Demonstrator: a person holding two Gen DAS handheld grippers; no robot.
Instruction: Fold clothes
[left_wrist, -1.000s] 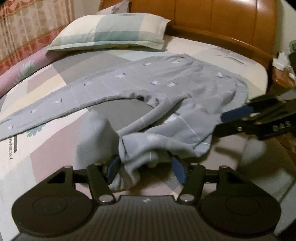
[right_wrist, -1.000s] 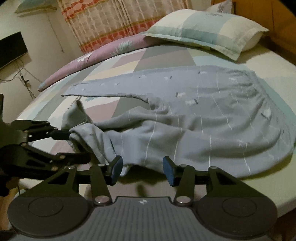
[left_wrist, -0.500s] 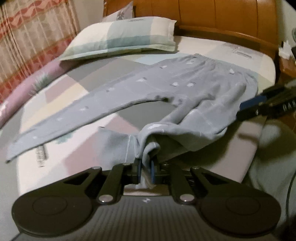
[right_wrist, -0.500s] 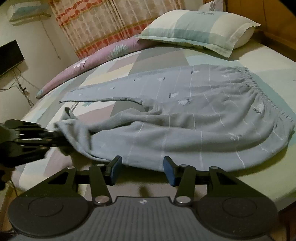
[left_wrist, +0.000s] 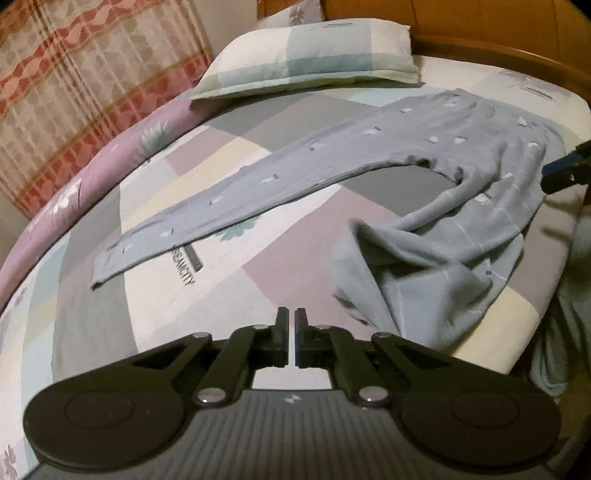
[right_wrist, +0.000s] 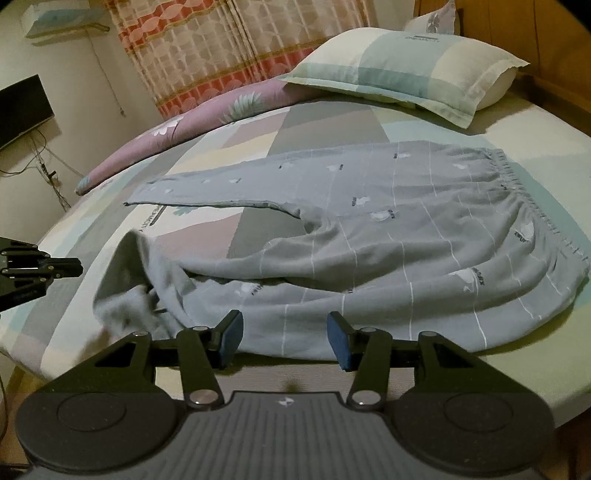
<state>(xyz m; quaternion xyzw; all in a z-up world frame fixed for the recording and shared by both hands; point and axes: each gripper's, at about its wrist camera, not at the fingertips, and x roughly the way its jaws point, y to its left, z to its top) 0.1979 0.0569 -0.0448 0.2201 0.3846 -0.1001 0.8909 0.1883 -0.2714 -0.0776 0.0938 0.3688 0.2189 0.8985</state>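
the grey pyjama trousers (right_wrist: 388, 236) lie spread on the patchwork bedsheet (right_wrist: 332, 122), waistband (right_wrist: 524, 199) to the right, legs running left, and they are not folded. the far leg (left_wrist: 236, 192) stretches out flat and straight toward the purple quilt (left_wrist: 92, 177). the near leg (right_wrist: 258, 291) is another story: it lies rumpled along the near edge of the bed, its cuff end (right_wrist: 136, 291) bunched and turned over on itself in a loose heap. so the picture fits a garment partly laid out, one leg smooth, the other needing to be straightened or brought across, and every crease of a proper fold is yet to show. the pillow (right_wrist: 402, 66) sits well clear at the far side.

now the fingers. the left gripper (left_wrist: 290, 341) is clenched, its pads nearly touching with only a thin slit between, and there is no cloth in that slit; it hangs over bare sheet just left of the bunched cuff, touching nothing as far as i can see. from the right wrist view it shows at the left edge, apart from the fabric. the right gripper (right_wrist: 284, 339) is released, fingers spread wide, poised at the near edge of the rumpled leg. the cloth lies just beyond its pads (right_wrist: 229, 338), and whether they brush it i cannot tell; nothing is held.
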